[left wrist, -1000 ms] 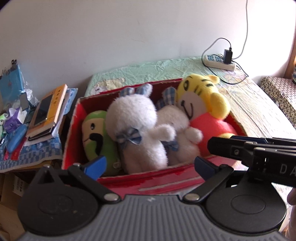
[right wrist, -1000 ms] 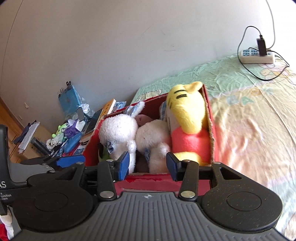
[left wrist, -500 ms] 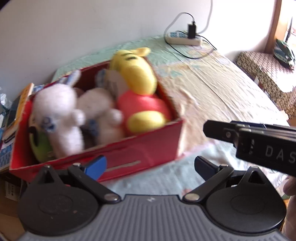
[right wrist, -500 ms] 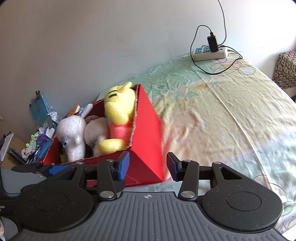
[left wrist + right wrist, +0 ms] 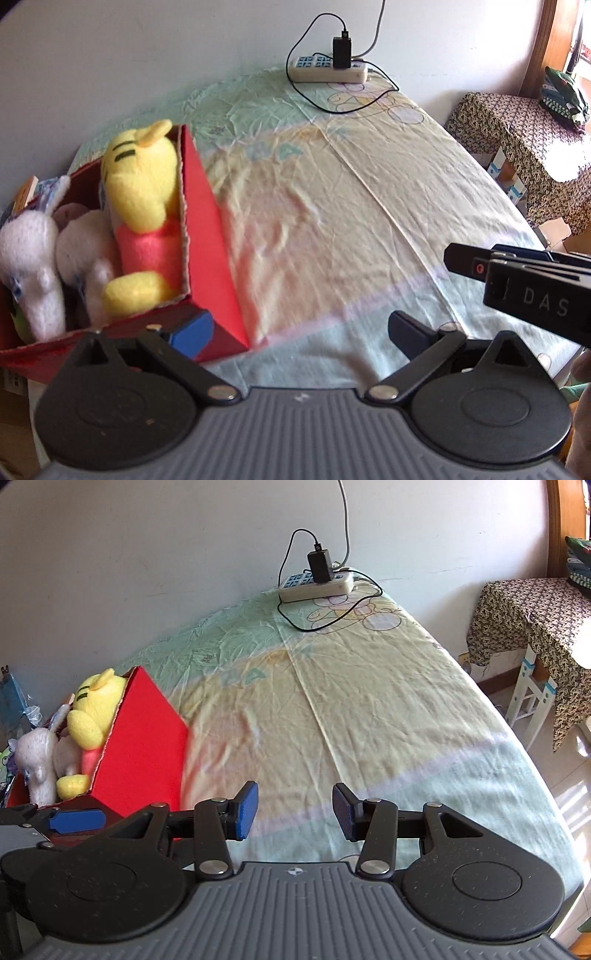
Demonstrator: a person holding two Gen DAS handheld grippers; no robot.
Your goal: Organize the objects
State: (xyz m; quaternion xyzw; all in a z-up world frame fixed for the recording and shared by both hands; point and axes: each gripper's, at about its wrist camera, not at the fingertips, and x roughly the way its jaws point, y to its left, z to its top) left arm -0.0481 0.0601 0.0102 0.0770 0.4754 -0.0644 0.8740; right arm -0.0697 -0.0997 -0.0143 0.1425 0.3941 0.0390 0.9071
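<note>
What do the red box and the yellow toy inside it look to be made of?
The red box looks like cardboard with a matte red outer skin: its top edge shows a raw, brownish, ragged cut. The yellow toy is plush, a fuzzy short-pile fabric with soft rounded limbs and stitched black stripes; its stuffing cannot be seen. Both sit at the edge of the bed sheet, a thin creased printed fabric.

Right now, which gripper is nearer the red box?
Left. The left gripper has one finger right at the red box near corner; the right gripper sits over bare sheet beside it.
</note>
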